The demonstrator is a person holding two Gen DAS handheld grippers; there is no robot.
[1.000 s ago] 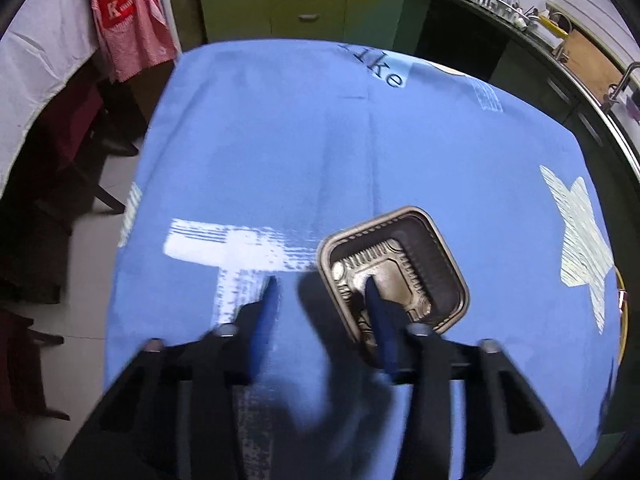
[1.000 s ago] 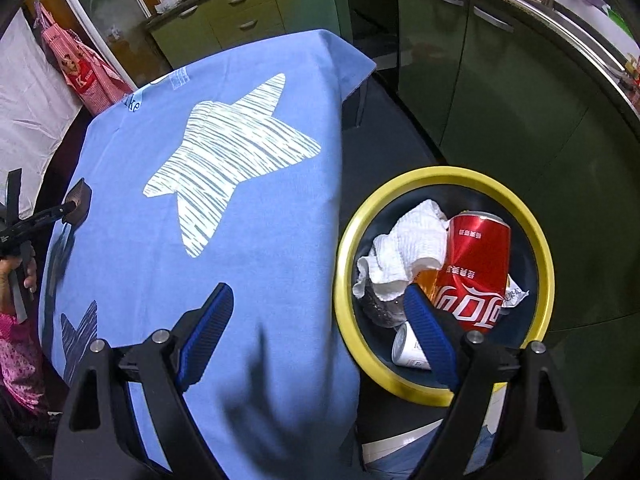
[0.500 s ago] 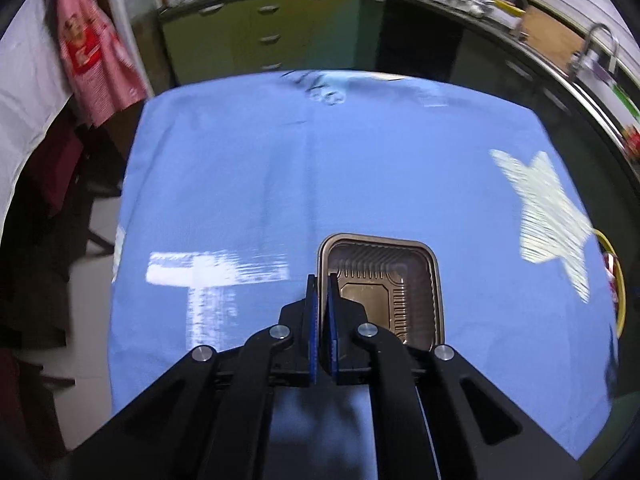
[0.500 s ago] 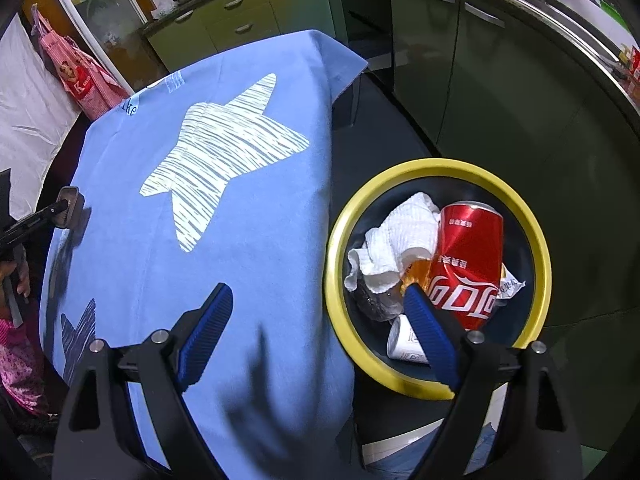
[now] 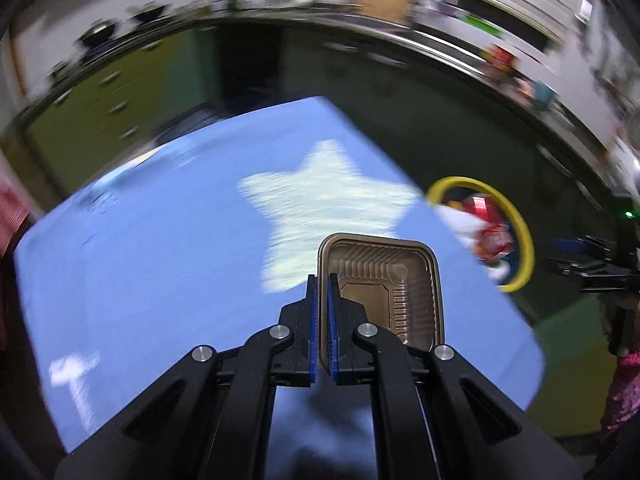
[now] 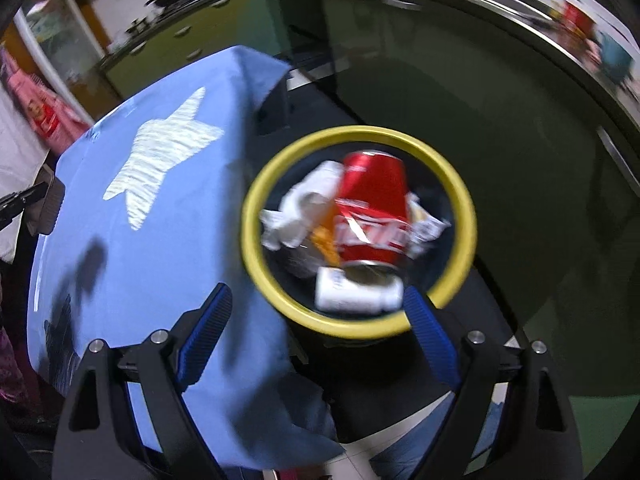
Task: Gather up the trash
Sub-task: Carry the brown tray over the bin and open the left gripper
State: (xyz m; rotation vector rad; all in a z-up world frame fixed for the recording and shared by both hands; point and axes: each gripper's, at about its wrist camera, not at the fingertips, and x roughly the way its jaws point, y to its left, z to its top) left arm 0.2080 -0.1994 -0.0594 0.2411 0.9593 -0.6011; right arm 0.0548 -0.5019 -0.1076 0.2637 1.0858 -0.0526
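Observation:
My left gripper (image 5: 321, 280) is shut on the left rim of a brown plastic tray (image 5: 384, 280) and holds it up above the blue tablecloth (image 5: 160, 248). The same tray (image 6: 50, 208) shows edge-on at the far left of the right wrist view. Beside the table's right edge stands a yellow-rimmed trash bin (image 5: 516, 236) (image 6: 360, 322) holding a red cola can (image 6: 374, 208), crumpled white paper (image 6: 304, 208) and a small white bottle (image 6: 356, 294). My right gripper (image 6: 316, 304) hangs open over the bin's near rim, nothing between its fingers. That right gripper (image 5: 576, 256) appears at the right edge of the left wrist view.
Green kitchen cabinets (image 6: 460, 80) and a counter curve round behind the bin. A white star (image 5: 320, 208) is printed on the cloth. A red patterned apron (image 6: 40, 116) hangs at the far left. The person's pink sleeve (image 5: 624, 392) shows at the right.
My left gripper closed on the tray's rim, lifted it off the cloth and swung it right toward the bin. My right gripper stayed open and shifted further over the bin.

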